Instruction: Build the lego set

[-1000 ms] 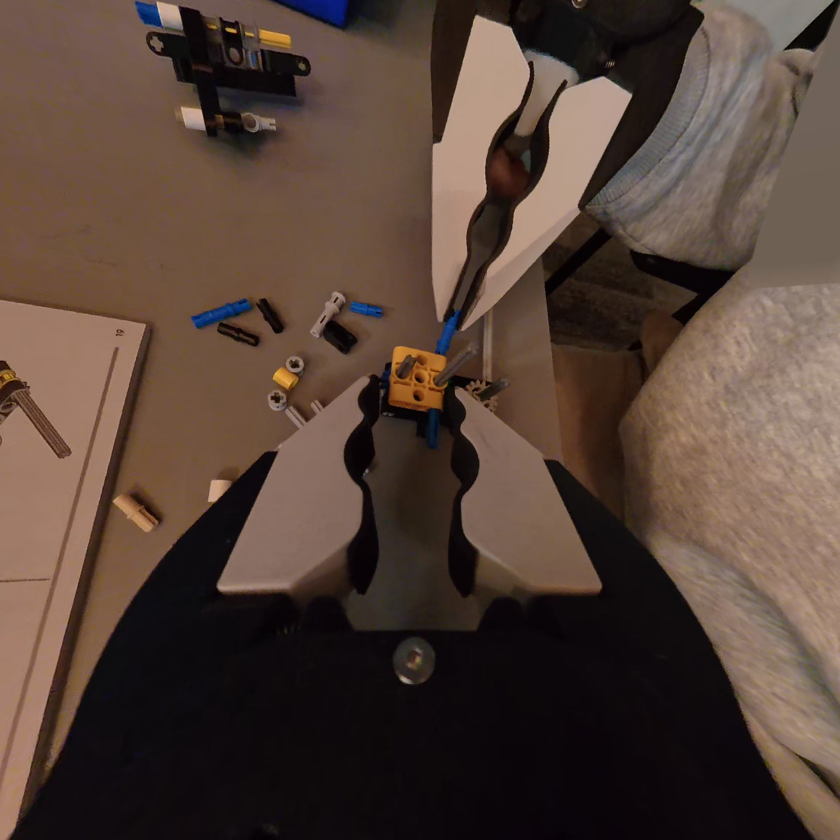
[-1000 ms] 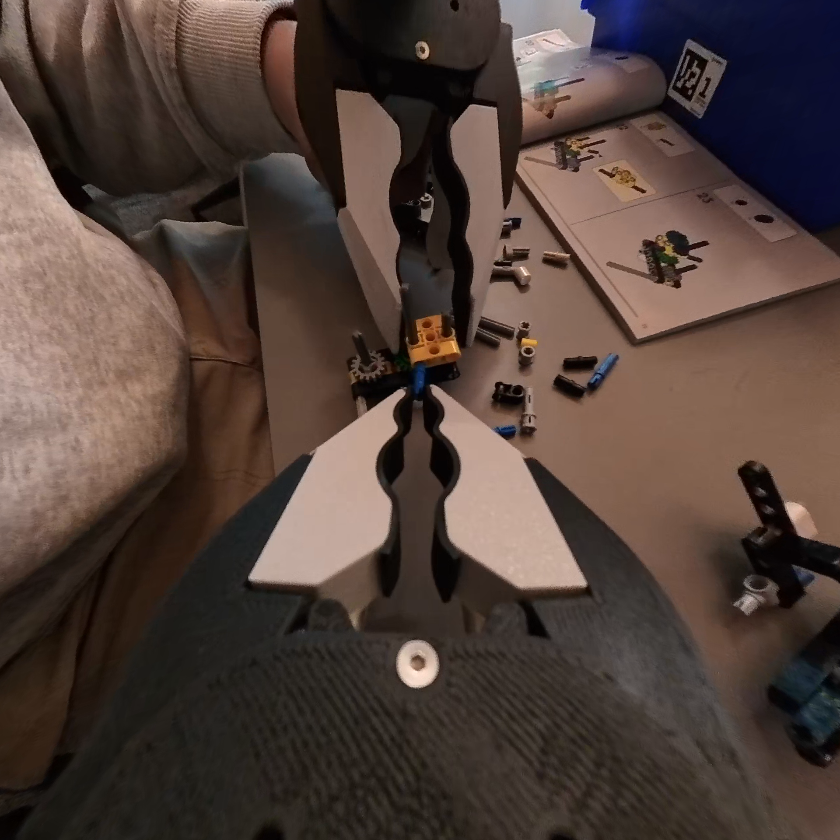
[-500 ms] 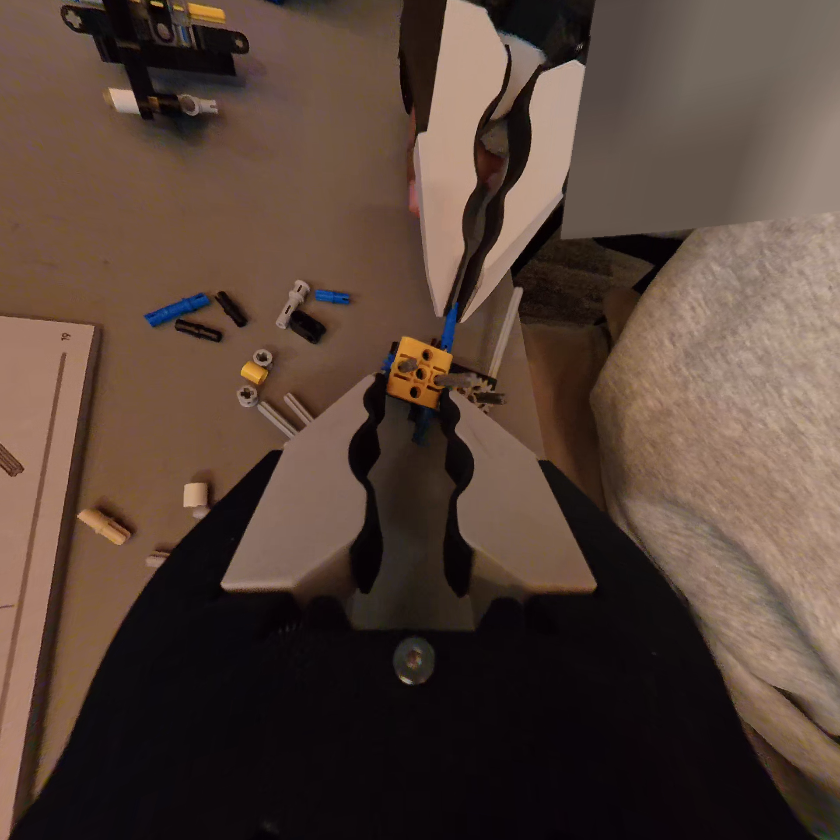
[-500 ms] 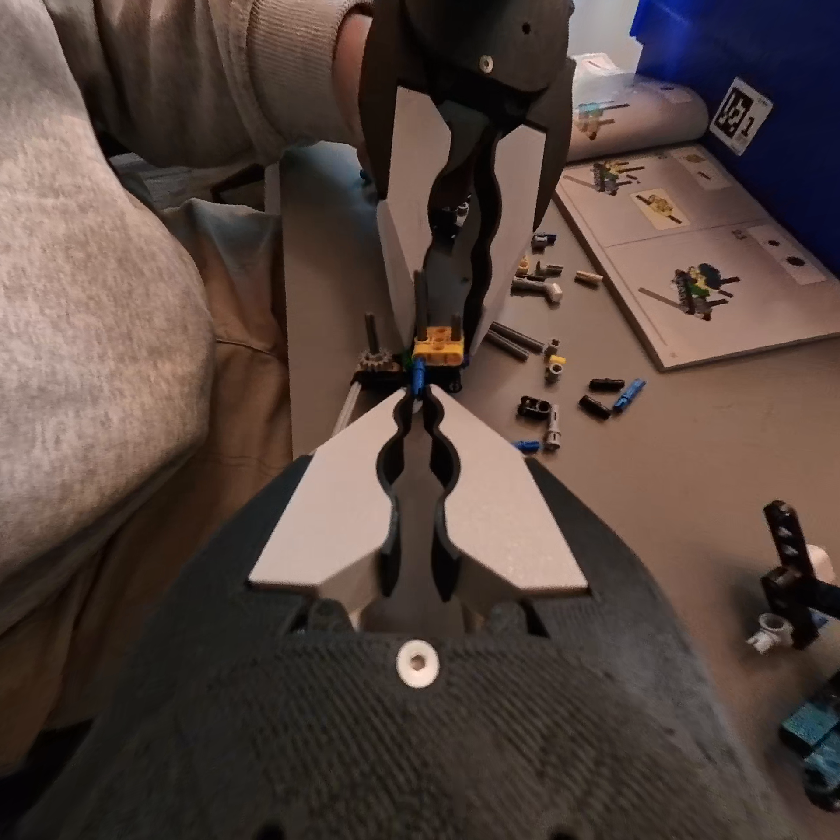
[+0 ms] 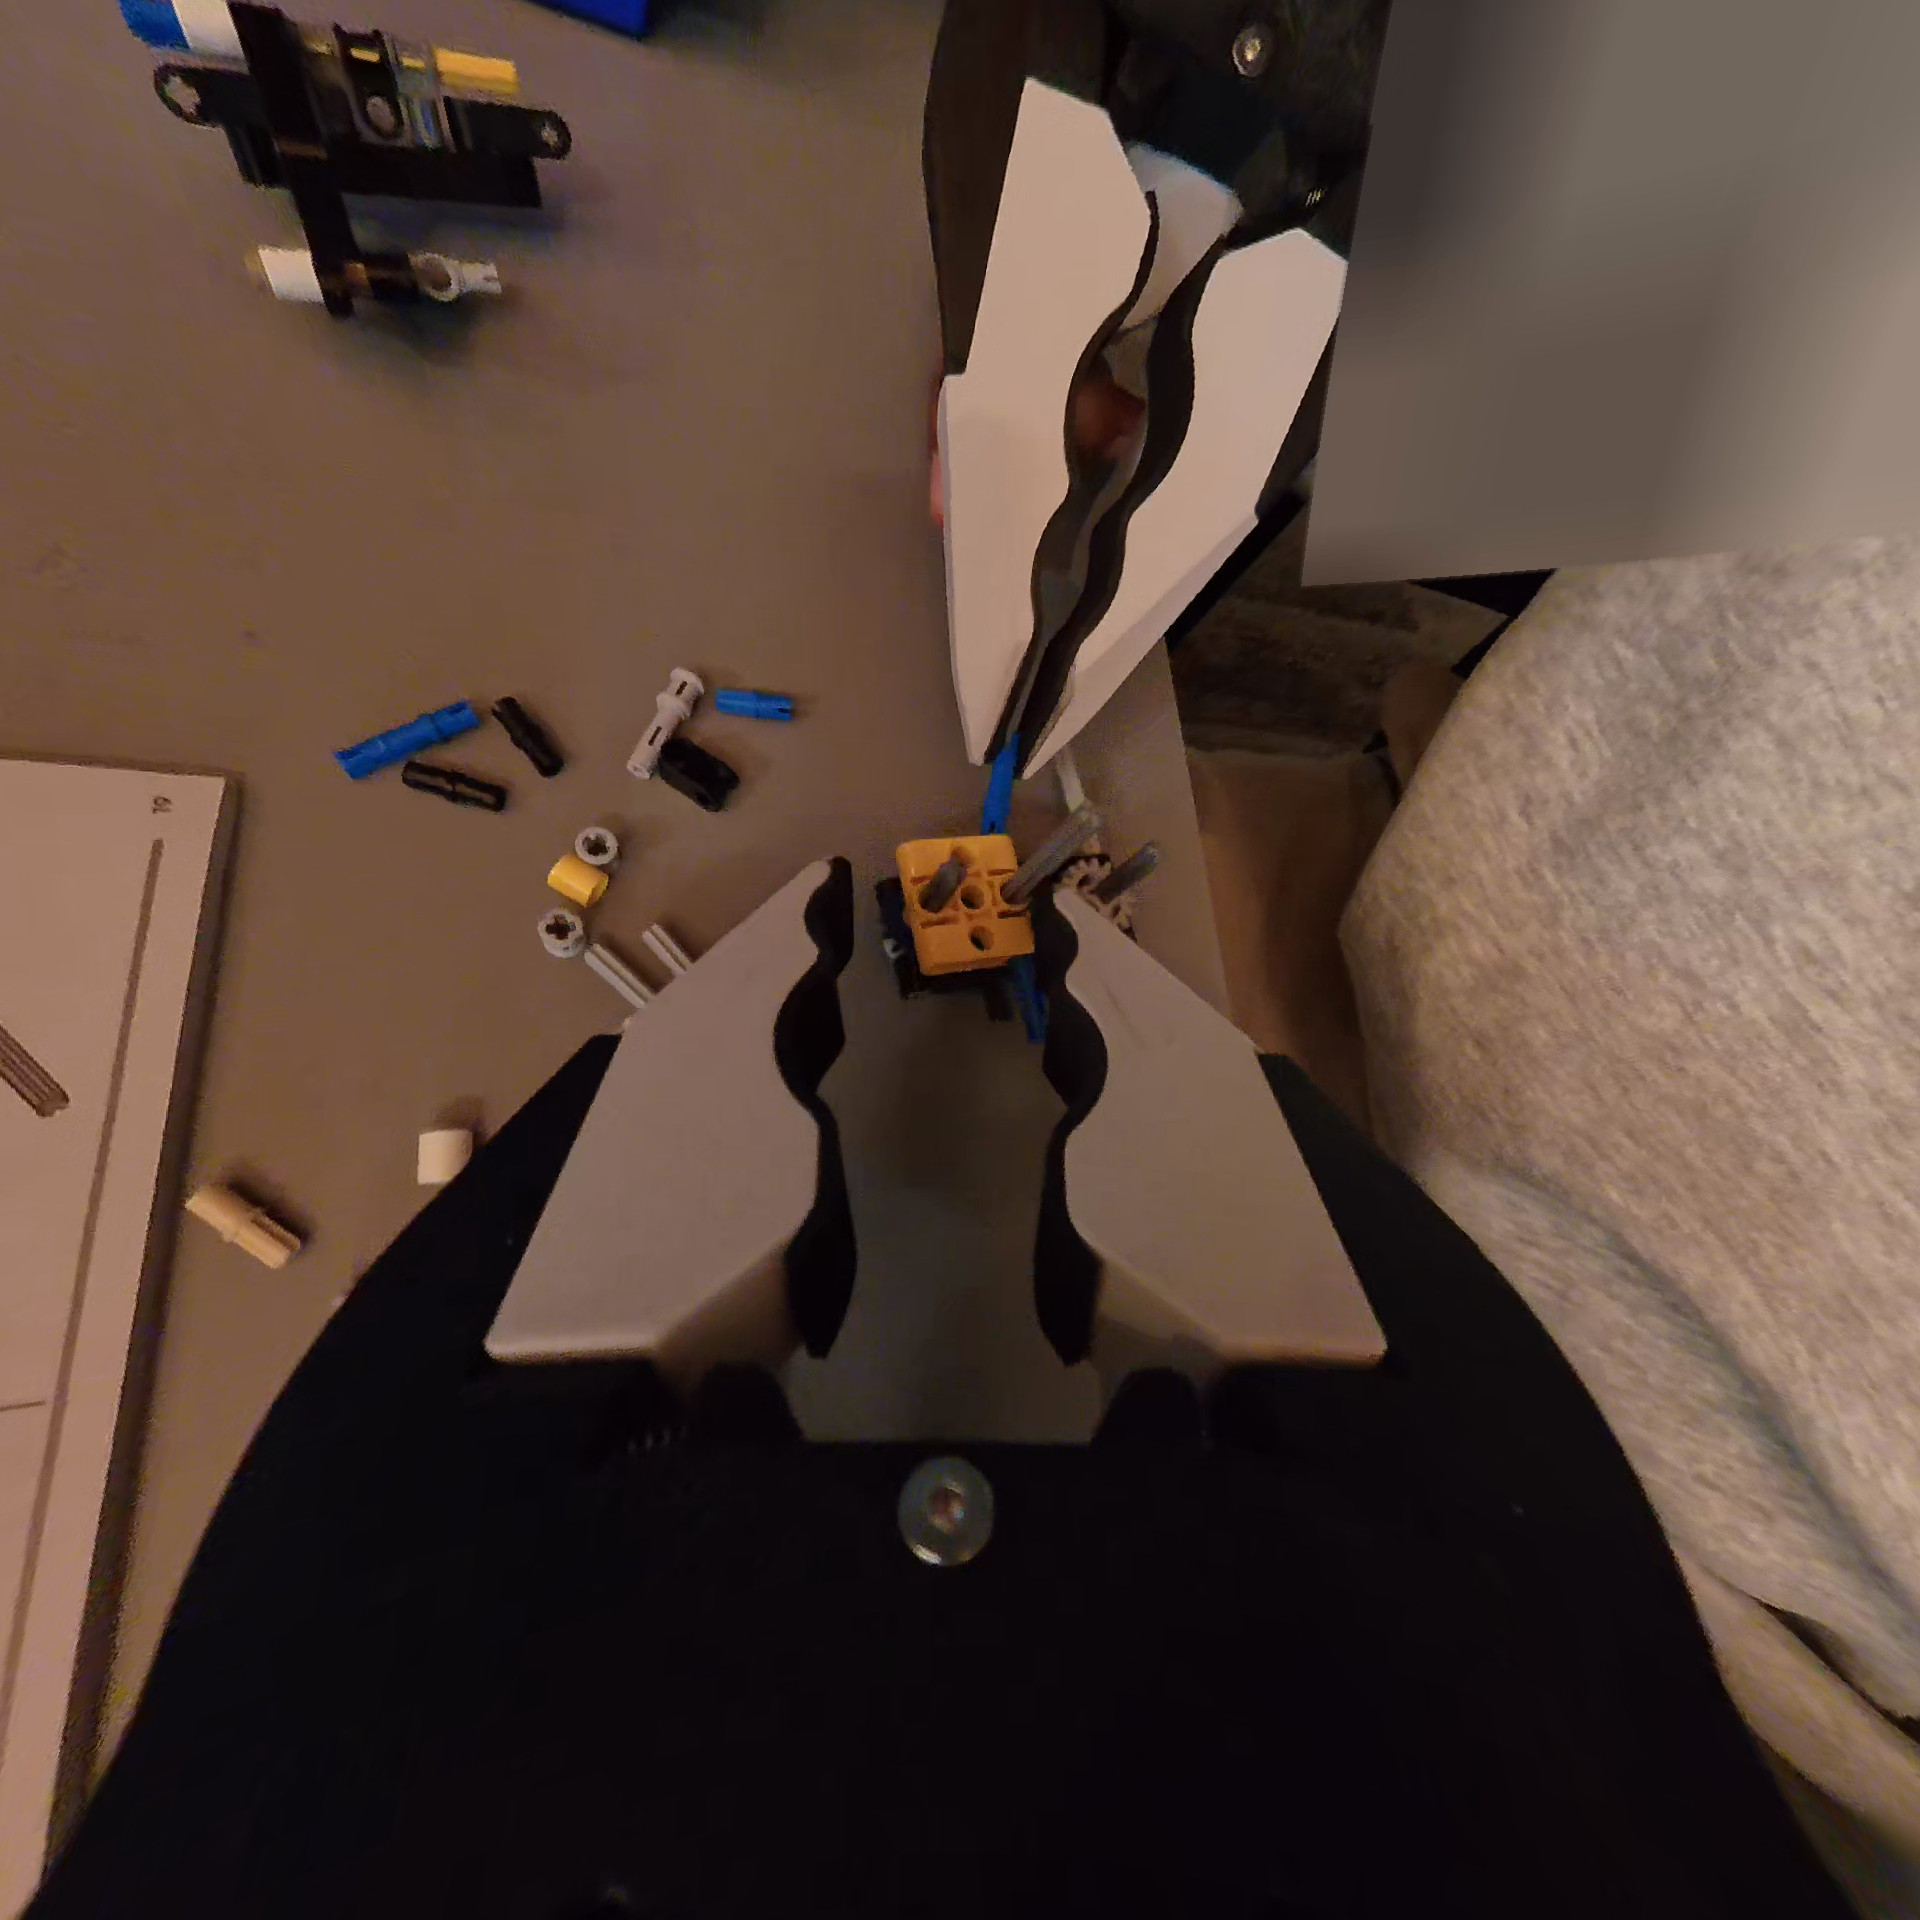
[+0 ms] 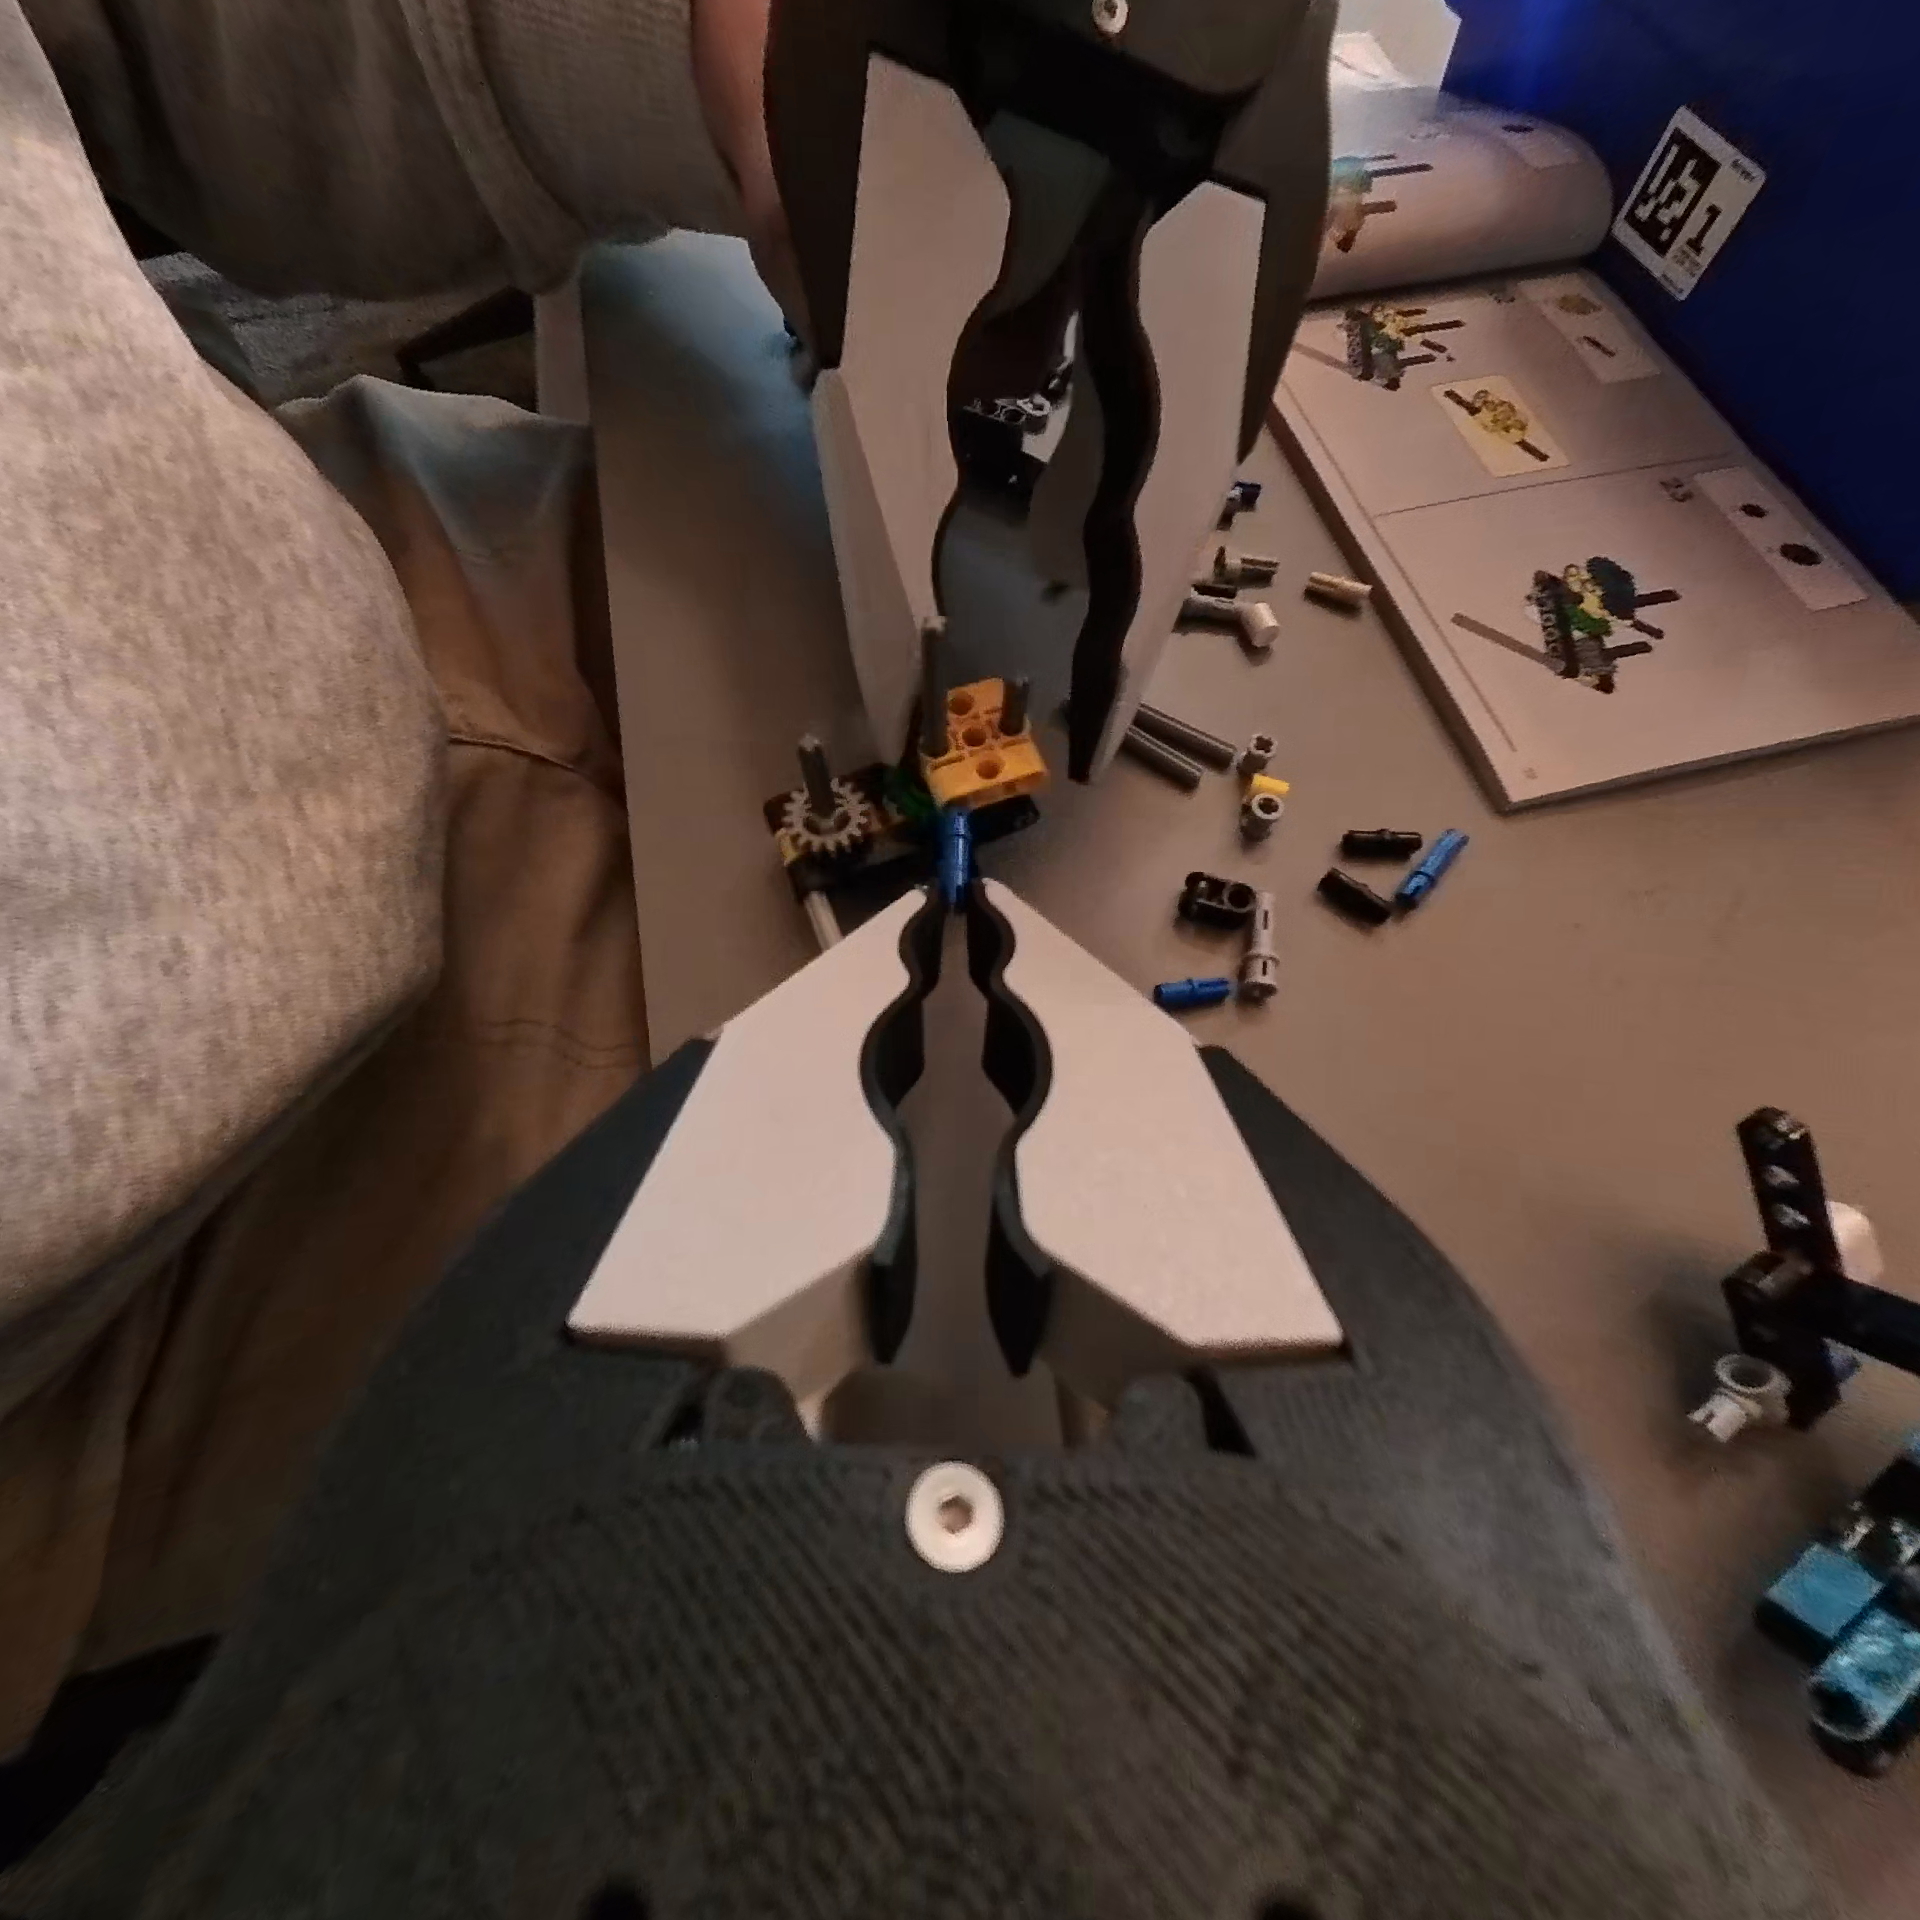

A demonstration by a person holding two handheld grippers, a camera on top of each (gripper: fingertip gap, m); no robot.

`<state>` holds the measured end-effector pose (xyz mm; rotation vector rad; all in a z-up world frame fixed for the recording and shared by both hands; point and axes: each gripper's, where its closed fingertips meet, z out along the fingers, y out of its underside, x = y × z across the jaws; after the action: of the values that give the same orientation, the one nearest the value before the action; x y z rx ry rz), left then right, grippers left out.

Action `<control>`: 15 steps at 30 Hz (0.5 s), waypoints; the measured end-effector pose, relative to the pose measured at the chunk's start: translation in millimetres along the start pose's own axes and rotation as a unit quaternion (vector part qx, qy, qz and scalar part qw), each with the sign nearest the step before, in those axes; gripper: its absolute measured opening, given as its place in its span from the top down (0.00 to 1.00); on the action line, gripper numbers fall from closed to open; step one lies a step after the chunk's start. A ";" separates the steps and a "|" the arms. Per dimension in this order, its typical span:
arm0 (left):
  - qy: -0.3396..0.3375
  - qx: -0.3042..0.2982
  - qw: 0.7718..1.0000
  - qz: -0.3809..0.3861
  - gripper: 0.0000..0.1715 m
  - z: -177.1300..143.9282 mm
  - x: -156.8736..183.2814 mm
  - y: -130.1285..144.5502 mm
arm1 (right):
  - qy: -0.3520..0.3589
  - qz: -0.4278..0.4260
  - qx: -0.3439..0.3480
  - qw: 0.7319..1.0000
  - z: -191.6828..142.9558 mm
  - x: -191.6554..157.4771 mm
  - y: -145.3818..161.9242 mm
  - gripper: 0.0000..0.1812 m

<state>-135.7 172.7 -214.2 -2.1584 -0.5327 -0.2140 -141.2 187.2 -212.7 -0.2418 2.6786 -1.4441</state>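
Two grippers are meeting at the small assembly near the table's edge. I'm clamping the right gripper (image 6: 954, 902) on a blue pin (image 6: 956, 847), tips pinched tight around its near end. The pin's far end is reaching the black base under the yellow block (image 6: 982, 750); I can't tell whether it is seated.

I'm holding the left gripper (image 5: 948, 904) spread wide around the yellow block (image 5: 966, 906). Its right finger is lying just beside the block, the left one is standing clear, so nothing is gripped. In the right wrist view that gripper (image 6: 987, 764) is coming down from the far side and straddling the block.

Dark grey axles (image 6: 932, 686) are sticking up out of the yellow block. A grey gear (image 6: 828, 823) is sitting on its own axle on the black base, just left of the block in that view.

Loose pins (image 5: 457, 753) in blue, black and grey are lying scattered on the grey table (image 5: 436, 499), left of the assembly in the left wrist view. An instruction booklet (image 6: 1621, 561) is lying open beyond them. A black sub-assembly (image 5: 353, 135) is sitting at the far left. A grey sleeve (image 5: 1662, 1039) is filling the right side.
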 end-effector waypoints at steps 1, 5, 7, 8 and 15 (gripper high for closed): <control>0.001 0.000 1.000 0.001 0.81 0.6 0.1 -0.3 | 0.001 0.000 0.000 1.000 -0.3 0.1 0.2 0.98; 0.004 0.003 1.000 -0.001 0.85 1.0 0.6 -1.6 | 0.001 0.002 0.005 1.000 -2.4 0.8 -0.4 0.99; 0.010 0.004 1.000 0.000 0.87 1.3 2.5 -1.2 | -0.001 0.003 0.006 1.000 -2.8 0.5 -0.6 0.98; 0.014 0.005 1.000 0.000 0.87 1.8 3.6 -1.0 | -0.002 0.002 0.006 1.000 -2.6 0.0 -0.4 0.98; 0.030 0.003 0.999 0.010 0.87 1.7 6.5 -0.2 | -0.014 -0.005 0.007 1.000 -2.9 -3.9 -0.6 0.98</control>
<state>-130.0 176.1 -213.0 -2.1440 -0.4765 -0.2652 -137.8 190.0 -210.5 -0.2726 2.6484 -1.4495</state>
